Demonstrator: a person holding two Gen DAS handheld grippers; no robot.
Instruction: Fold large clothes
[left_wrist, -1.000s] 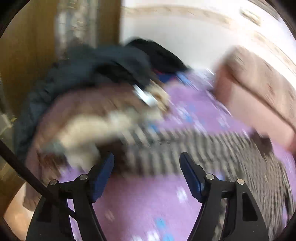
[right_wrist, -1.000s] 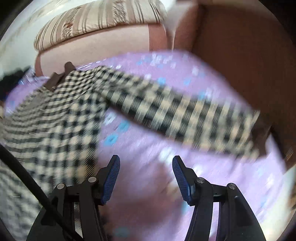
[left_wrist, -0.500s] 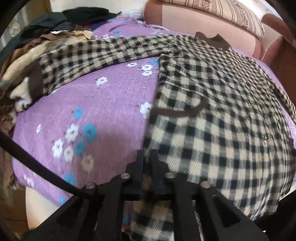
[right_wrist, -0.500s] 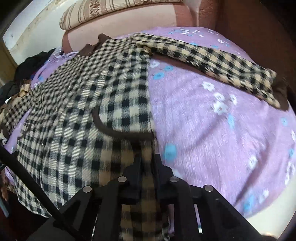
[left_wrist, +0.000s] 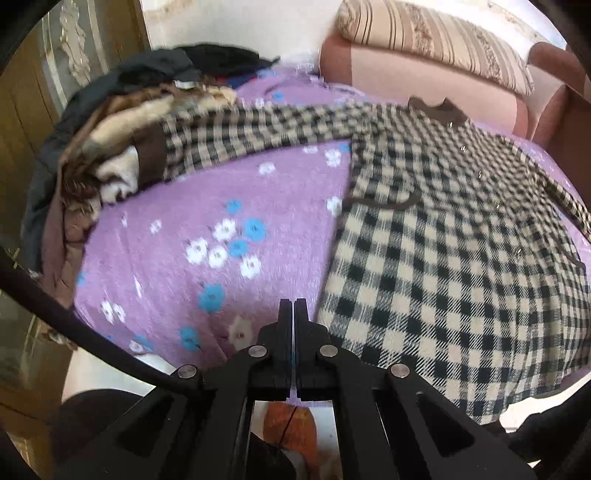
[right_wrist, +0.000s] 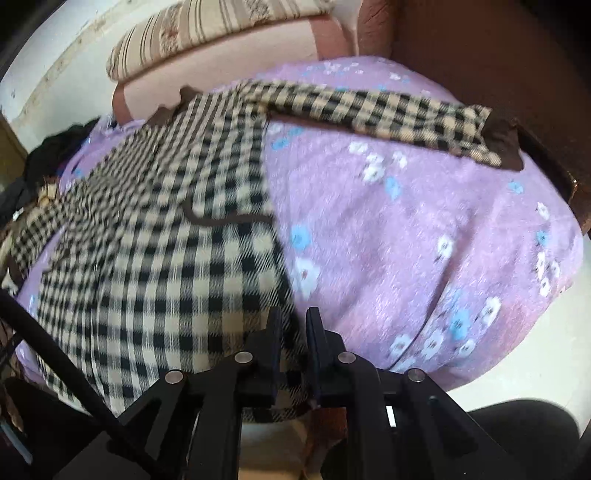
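Coat (left_wrist: 443, 240) lay flat on the bed (left_wrist: 207, 221), sleeves out. Left gripper (left_wrist: 294, 314) was fully closed, empty, beside the hem. Right gripper (right_wrist: 293, 325), reopening slightly, straddled the hem edge unclamped. Next: regrip, fold.

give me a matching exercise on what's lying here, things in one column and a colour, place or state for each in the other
1 checked coat
2 pile of clothes
3 long cushion
4 blanket

a purple with white and blue flowers
b spread flat, sleeves stretched out to the sides
c heaped at the left edge in the left wrist view
d beige with brown stripes

Pairs: 1-b, 2-c, 3-d, 4-a
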